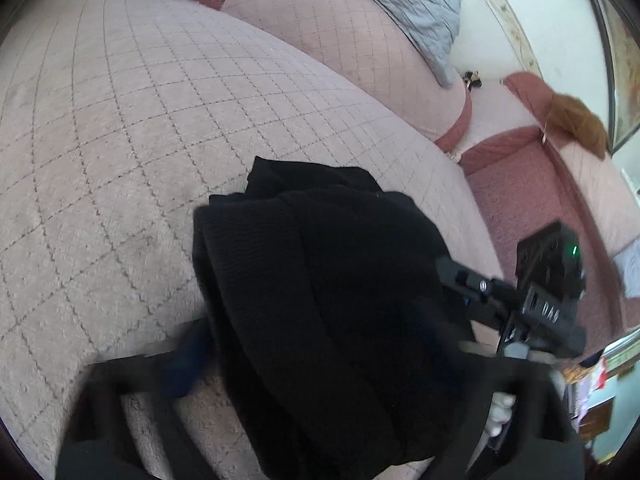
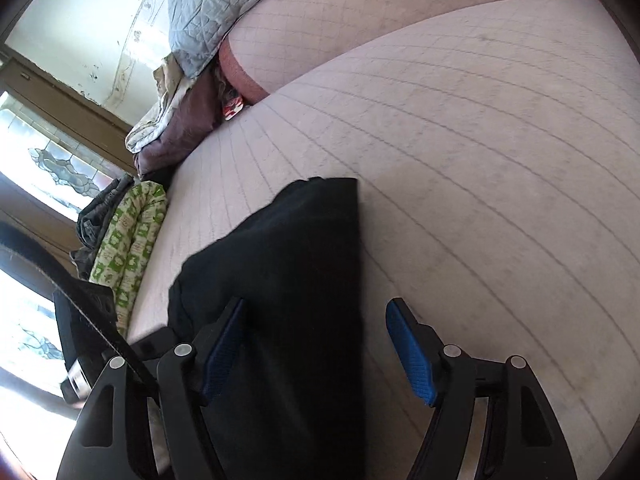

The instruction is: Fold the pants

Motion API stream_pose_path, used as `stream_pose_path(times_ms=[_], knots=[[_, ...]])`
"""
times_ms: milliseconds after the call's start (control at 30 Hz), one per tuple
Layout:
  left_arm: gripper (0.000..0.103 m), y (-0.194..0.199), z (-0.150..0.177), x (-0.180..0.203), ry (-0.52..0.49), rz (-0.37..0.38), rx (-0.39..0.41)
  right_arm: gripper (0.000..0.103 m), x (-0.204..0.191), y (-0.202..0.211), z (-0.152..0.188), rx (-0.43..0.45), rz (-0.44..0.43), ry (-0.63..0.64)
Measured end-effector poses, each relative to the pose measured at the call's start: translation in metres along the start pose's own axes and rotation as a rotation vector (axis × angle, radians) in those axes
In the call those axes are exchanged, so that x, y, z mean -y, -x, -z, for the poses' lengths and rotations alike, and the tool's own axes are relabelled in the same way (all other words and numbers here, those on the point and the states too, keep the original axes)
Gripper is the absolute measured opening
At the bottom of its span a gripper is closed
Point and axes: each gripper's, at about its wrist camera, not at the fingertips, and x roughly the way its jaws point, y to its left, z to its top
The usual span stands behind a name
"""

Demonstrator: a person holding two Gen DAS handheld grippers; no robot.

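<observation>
The black pants lie folded in a thick bundle on the quilted pink-grey sofa cushion. In the left wrist view the bundle fills the space between my left gripper's blurred fingers, which stand wide apart around it. My right gripper shows there at the bundle's right edge. In the right wrist view the pants lie between the open blue pads of my right gripper, which is open and not clamped on the cloth.
A grey quilted blanket lies over the sofa back. A brown cloth hangs on the armrest at right. A green patterned cushion and stacked fabrics sit at the cushion's left end, near a window.
</observation>
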Motion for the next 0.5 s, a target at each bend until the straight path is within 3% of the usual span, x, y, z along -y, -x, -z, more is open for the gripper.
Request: stream_pose_path(times_ms=[33, 100, 167, 333, 500], knots=[[0.049, 0.000, 0.001, 0.001, -0.005, -0.009, -0.005, 0.060, 0.000, -0.003, 0.000, -0.019, -0.029, -0.023], [0.038, 0.004, 0.002, -0.001, 0.030, 0.017, 0.011, 0.054, -0.001, -0.001, 0.000, -0.020, -0.038, -0.034], [0.035, 0.010, 0.002, 0.003, 0.042, 0.036, 0.029, 0.041, -0.002, 0.007, 0.000, -0.019, -0.059, -0.039], [0.032, 0.020, 0.003, 0.047, -0.054, -0.026, 0.065, 0.033, -0.025, 0.033, 0.001, 0.010, -0.067, 0.043], [0.031, 0.008, -0.013, 0.073, -0.046, -0.005, 0.044, 0.033, -0.041, 0.070, -0.002, 0.085, -0.064, 0.133]])
